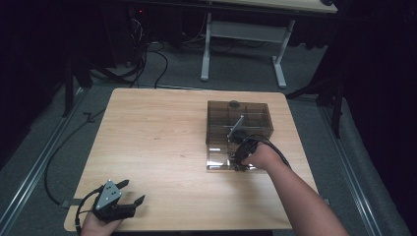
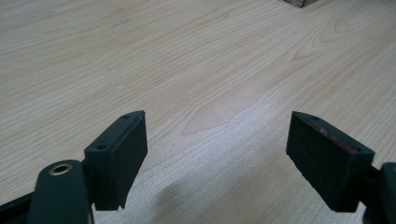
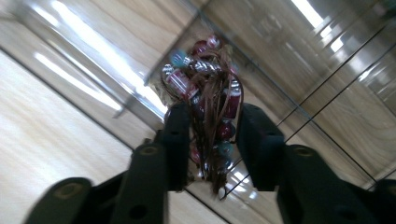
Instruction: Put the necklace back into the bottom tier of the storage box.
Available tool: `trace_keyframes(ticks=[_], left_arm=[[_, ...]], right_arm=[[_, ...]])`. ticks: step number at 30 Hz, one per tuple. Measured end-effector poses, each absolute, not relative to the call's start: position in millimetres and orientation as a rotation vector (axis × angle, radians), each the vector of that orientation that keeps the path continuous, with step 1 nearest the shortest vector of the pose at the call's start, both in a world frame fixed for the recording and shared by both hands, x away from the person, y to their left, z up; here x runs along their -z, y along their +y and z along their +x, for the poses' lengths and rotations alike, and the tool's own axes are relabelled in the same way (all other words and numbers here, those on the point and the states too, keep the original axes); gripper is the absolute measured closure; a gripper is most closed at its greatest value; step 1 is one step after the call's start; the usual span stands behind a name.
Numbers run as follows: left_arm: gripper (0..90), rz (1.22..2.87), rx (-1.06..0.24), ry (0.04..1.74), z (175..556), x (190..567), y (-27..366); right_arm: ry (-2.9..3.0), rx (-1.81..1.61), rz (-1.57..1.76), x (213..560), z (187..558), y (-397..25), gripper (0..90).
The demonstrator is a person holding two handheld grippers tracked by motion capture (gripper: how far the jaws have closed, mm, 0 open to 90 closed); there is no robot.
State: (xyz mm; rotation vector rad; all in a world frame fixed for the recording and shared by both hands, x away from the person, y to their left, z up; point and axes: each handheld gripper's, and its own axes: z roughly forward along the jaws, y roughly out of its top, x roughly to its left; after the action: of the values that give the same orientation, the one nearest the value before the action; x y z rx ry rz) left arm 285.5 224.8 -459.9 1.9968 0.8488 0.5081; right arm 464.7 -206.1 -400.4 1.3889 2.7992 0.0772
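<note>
black two-jaw left tool (image 1: 129, 191) with grey triangular plate, trailing cable.

Gripper: the left gripper (image 2: 215, 154) hovered low, its two black jaws spread wide with nothing between them.
Surface: a pale wooden table (image 2: 196, 60) lay beneath.
Corner: a dark object's edge (image 2: 299, 3).

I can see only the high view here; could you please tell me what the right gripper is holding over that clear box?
Observer: The right gripper is shut on a beaded bracelet, a bunch of red, silver and teal beads on brown cords.
Operator: Thank you. Is it over the box or the table?
Observer: The beads hang over the clear plastic of the box, beside one of its edges.
Operator: And the left gripper, is anything in it?
Observer: The left gripper is open, with bare wooden table between its jaws.
</note>
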Motion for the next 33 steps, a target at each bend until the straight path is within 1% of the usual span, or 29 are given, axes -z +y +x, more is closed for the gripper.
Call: trace_keyframes(ticks=[1, 3, 6, 9, 12, 15, 17, 20, 24, 29, 33], left_arm=[[20.9, 1.998, -0.508, 0.848, 285.5, 459.9, 224.8], [20.9, 1.998, -0.509, 0.848, 285.5, 460.0, 224.7], [20.9, 2.001, -0.509, 0.848, 285.6, 460.0, 224.5], [20.9, 2.004, -0.51, 0.848, 285.5, 459.9, 224.2], [20.9, 2.001, -0.51, 0.848, 285.5, 460.0, 224.3], [21.0, 2.0, -0.511, 0.848, 285.4, 460.0, 224.3], [21.0, 2.0, -0.511, 0.849, 285.4, 460.0, 224.5], [21.0, 2.001, -0.51, 0.85, 285.6, 459.9, 224.6], [21.0, 2.0, -0.511, 0.851, 285.6, 459.9, 224.7], [20.9, 2.0, -0.513, 0.851, 285.5, 460.0, 224.4], [21.0, 2.0, -0.513, 0.851, 285.5, 460.0, 224.3]], right_arm=[[2.781, -0.095, 1.439, 395.1, 463.4, -205.6, 60.0], [2.77, -0.116, 1.417, 384.6, 462.7, -207.4, 58.3], [2.756, -0.164, 1.417, 369.2, 459.9, -212.4, 59.7], [2.758, -0.185, 1.435, 364.7, 455.6, -218.3, 68.3], [2.774, -0.193, 1.438, 373.8, 451.5, -220.9, 78.7], [2.773, -0.151, 1.424, 387.0, 450.8, -221.3, 84.9], [2.765, -0.135, 1.447, 394.3, 450.9, -220.3, 86.8], [2.769, -0.114, 1.454, 401.6, 450.5, -215.3, 87.1], [2.784, -0.12, 1.422, 403.6, 451.8, -213.9, 84.6], [2.749, -0.161, 1.458, 390.5, 449.9, -216.2, 81.2], [2.735, -0.184, 1.447, 377.9, 447.1, -220.9, 81.4]])
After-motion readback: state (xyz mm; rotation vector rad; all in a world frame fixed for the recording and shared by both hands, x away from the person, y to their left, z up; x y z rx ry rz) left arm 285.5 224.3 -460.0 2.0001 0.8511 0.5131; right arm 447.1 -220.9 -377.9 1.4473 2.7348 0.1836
